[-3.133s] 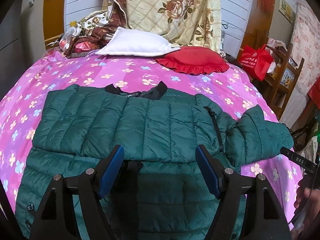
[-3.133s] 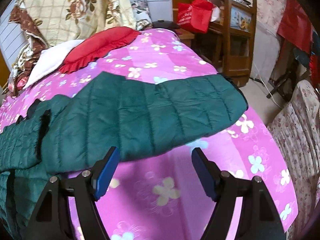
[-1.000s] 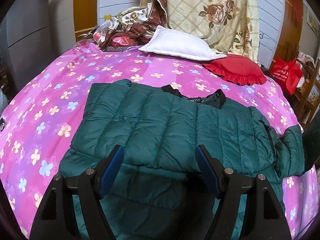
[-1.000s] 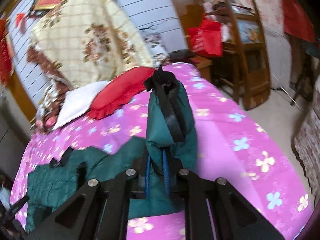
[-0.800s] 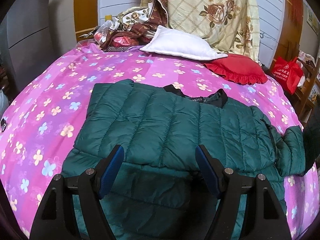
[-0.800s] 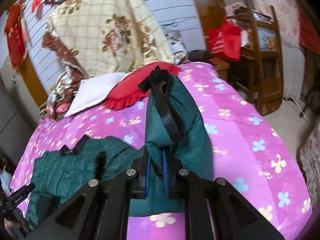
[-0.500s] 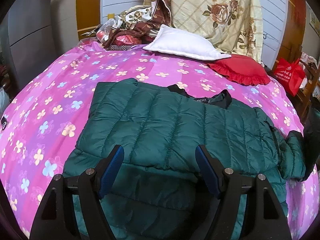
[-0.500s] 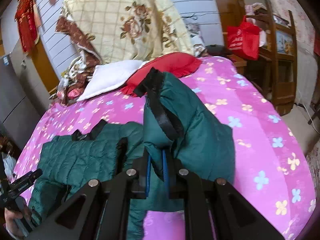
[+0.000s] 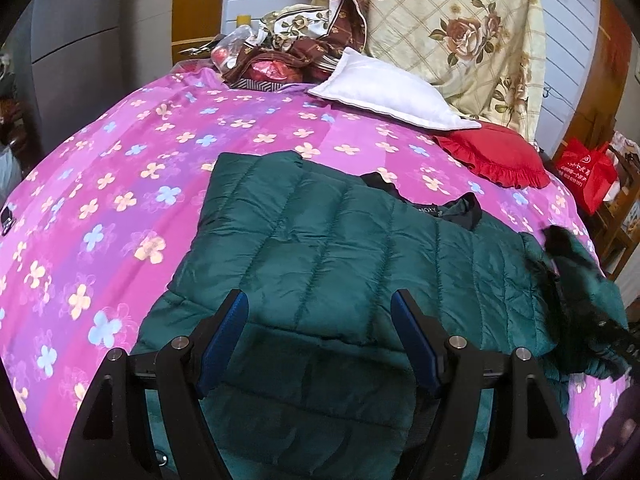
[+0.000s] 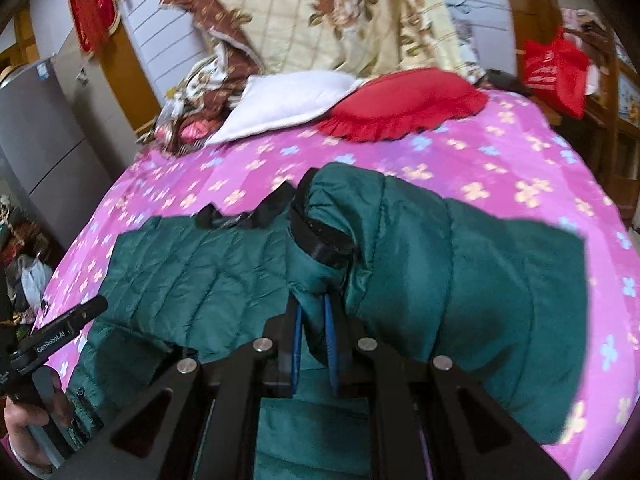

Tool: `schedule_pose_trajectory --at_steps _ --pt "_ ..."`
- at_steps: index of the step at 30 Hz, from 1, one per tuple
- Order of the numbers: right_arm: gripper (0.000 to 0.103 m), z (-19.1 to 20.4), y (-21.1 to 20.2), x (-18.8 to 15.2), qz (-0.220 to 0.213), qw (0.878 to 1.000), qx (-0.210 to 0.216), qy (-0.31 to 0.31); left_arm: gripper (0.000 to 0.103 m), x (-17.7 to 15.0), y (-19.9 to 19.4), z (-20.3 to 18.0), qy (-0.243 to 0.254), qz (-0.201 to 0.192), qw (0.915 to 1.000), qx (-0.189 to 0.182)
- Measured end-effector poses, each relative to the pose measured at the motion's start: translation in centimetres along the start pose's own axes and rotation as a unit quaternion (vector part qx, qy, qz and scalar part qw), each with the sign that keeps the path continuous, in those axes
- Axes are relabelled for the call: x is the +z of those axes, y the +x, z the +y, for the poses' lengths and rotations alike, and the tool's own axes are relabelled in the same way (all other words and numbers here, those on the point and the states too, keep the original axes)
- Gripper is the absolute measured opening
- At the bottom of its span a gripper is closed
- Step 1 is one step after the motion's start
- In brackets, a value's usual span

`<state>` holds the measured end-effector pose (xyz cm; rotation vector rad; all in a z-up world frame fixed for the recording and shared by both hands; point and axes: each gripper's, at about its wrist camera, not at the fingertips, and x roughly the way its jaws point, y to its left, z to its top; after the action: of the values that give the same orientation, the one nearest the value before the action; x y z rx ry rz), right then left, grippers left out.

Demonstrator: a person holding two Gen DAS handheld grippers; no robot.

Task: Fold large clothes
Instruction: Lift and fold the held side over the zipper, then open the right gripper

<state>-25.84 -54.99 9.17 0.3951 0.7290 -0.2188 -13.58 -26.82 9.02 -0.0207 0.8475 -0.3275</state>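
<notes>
Right hand-held gripper [image 10: 312, 340] clamps my green jacket's [image 9: 360, 248] second sleeve [image 10: 440, 264] mid-fold; left hand-held gripper [image 9: 320, 336] gapes wide, idle; body fold remains.

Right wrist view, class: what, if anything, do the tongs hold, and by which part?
The right tongs are shut on the green puffer jacket, gripping its right sleeve near the black-trimmed cuff. The left tongs are open, holding nothing.

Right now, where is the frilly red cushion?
The frilly red cushion lies at the far right of the pink flowered bedspread, touching the white pillow to its left, beyond the green quilted jacket.
</notes>
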Motion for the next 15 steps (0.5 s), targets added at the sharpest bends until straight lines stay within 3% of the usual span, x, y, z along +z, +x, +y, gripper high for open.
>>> schedule_pose_trajectory --at_steps 15 --pt "0.014 5.4 6.8 -3.0 0.083 0.995 0.054 -0.017 0.056 -0.4 0.3 0.2 -0.003 0.011 0.9999 -0.006"
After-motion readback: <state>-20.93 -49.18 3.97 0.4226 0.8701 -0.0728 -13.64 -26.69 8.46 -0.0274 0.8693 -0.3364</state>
